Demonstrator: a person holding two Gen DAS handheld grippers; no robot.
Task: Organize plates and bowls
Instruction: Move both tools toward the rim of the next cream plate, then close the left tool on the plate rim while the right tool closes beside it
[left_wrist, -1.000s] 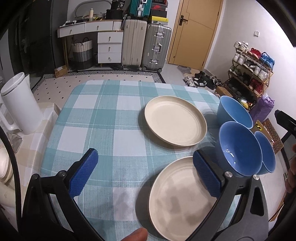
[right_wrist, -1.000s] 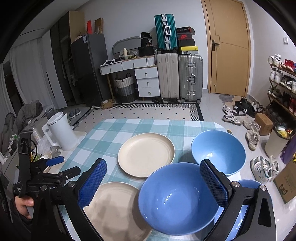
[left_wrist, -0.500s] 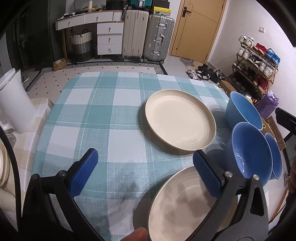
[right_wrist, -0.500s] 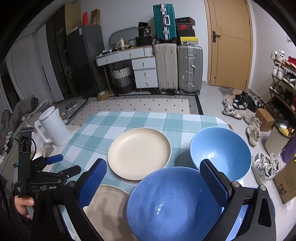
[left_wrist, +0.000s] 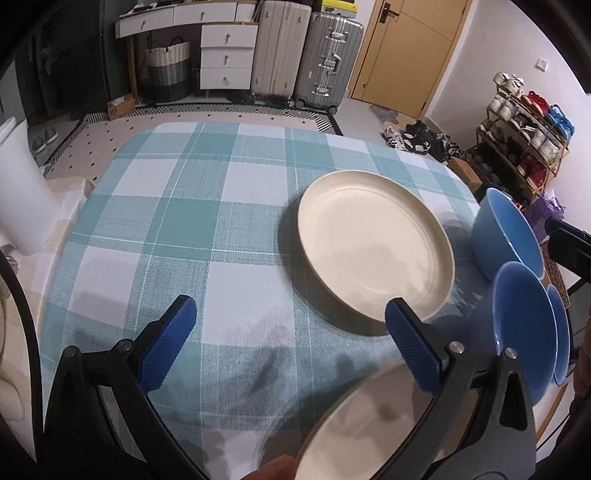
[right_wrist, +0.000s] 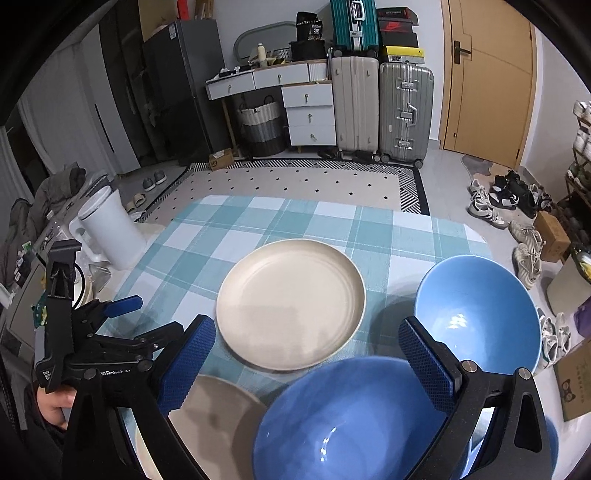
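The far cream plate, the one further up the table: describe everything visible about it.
The far cream plate is round, matte cream, with a raised rim and a flat, empty well. It lies level on the checked tablecloth, left of a blue bowl. Nothing touches it; both grippers hang short of it.

Both wrist views overlook cream plate (left_wrist: 373, 254) (right_wrist: 291, 302), perhaps obliquely

Two cream plates: far plate (right_wrist: 291, 302), near plate (right_wrist: 218, 424). Three blue bowls: far bowl (right_wrist: 480, 306), middle bowl (left_wrist: 524, 328), near-edge bowl (left_wrist: 559, 339).
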